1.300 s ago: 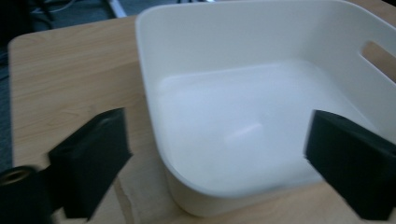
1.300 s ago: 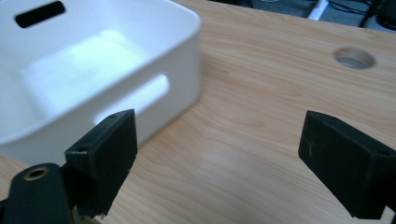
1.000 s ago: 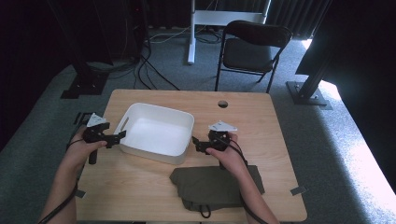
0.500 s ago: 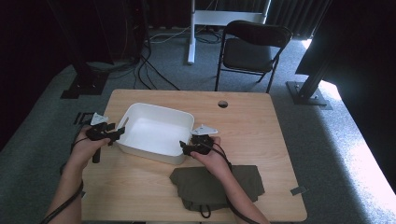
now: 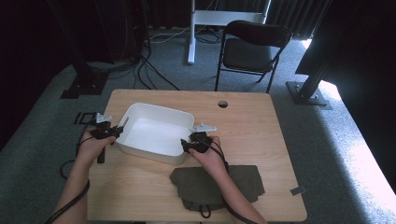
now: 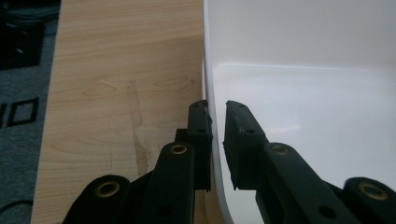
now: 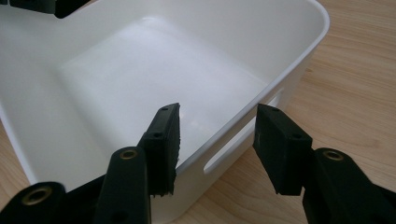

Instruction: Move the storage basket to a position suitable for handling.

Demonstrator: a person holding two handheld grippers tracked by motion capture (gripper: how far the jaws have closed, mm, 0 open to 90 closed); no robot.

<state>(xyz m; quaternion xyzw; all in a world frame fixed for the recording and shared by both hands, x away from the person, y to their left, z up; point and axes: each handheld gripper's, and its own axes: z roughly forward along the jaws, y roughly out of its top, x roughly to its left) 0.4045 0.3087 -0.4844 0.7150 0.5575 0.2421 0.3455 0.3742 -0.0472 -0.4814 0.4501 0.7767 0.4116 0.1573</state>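
- While both hands sat at opposite ends of the white tub (image 5: 156,135), just left of the frame's middle on the wooden surface (image 5: 261,126), the work in hand looked like gripping it for a two-handed lift or shift.
- At the tub's left end, the left claw (image 5: 122,129) had just been closing and was clamped on the thin wall, one jaw outside and one inside, as its own view showed with the rim (image 6: 208,93) pinched between the pads.
- At the tub's lower right corner, the right claw (image 5: 185,144) straddled the rim above the handle slot (image 7: 238,147); its jaws had just been closing but stood apart, one inside the tub and one outside, with daylight on the outer side, so no grip was made there yet.
- Taking opposite ends probably served to keep the tub level and stop it swinging once raised.
- A folded olive cloth (image 5: 243,182) lay at the lower middle of the frame, just beside the tub, partly under the right forearm; the tub itself was empty.
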